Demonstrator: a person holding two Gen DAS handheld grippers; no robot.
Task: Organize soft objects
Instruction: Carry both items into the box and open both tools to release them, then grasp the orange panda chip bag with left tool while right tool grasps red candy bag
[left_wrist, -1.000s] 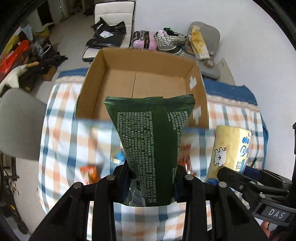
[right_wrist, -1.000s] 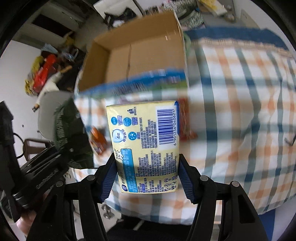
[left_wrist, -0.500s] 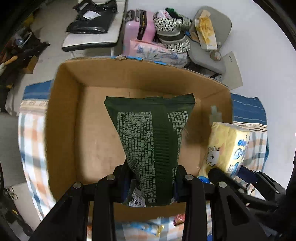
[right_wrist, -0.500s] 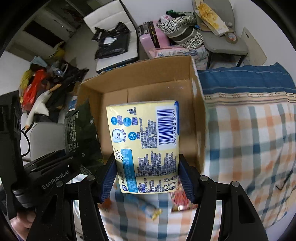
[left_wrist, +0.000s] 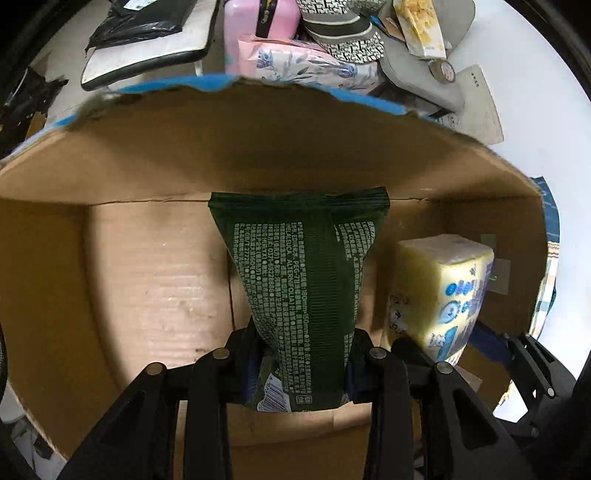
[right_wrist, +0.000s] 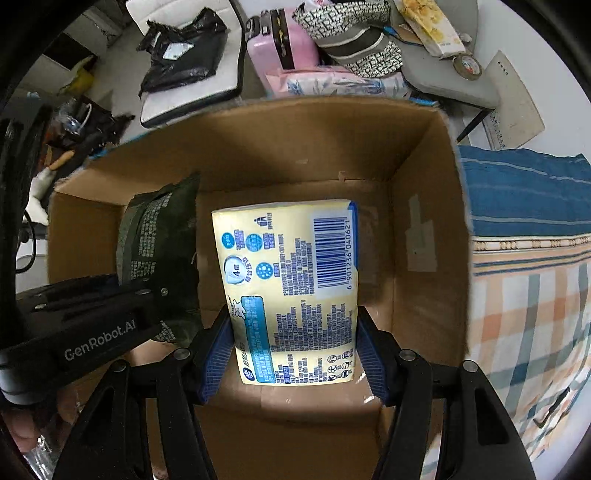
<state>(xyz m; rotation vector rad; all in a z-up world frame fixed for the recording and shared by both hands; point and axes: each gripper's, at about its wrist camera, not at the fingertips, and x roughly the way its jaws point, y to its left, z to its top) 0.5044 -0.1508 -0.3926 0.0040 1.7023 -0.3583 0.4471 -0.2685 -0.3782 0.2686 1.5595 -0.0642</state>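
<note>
Left tongs (left_wrist: 303, 365) clamp the dark green pack (left_wrist: 306, 288), held inside the cardboard box (left_wrist: 147, 280), above its floor. Right tongs (right_wrist: 293, 354) clamp the yellow tissue pack (right_wrist: 291, 291), also inside the box, toward its right wall, just beside the green pack. Plaid blanket (right_wrist: 528, 314) lies right of the box; pink suitcase (right_wrist: 280, 44) sits beyond its far wall.

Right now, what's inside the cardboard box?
Inside the cardboard box, the dark green pack and yellow tissue pack are held by the left and right fingers. The visible floor is bare; the floor under both packs is covered.
</note>
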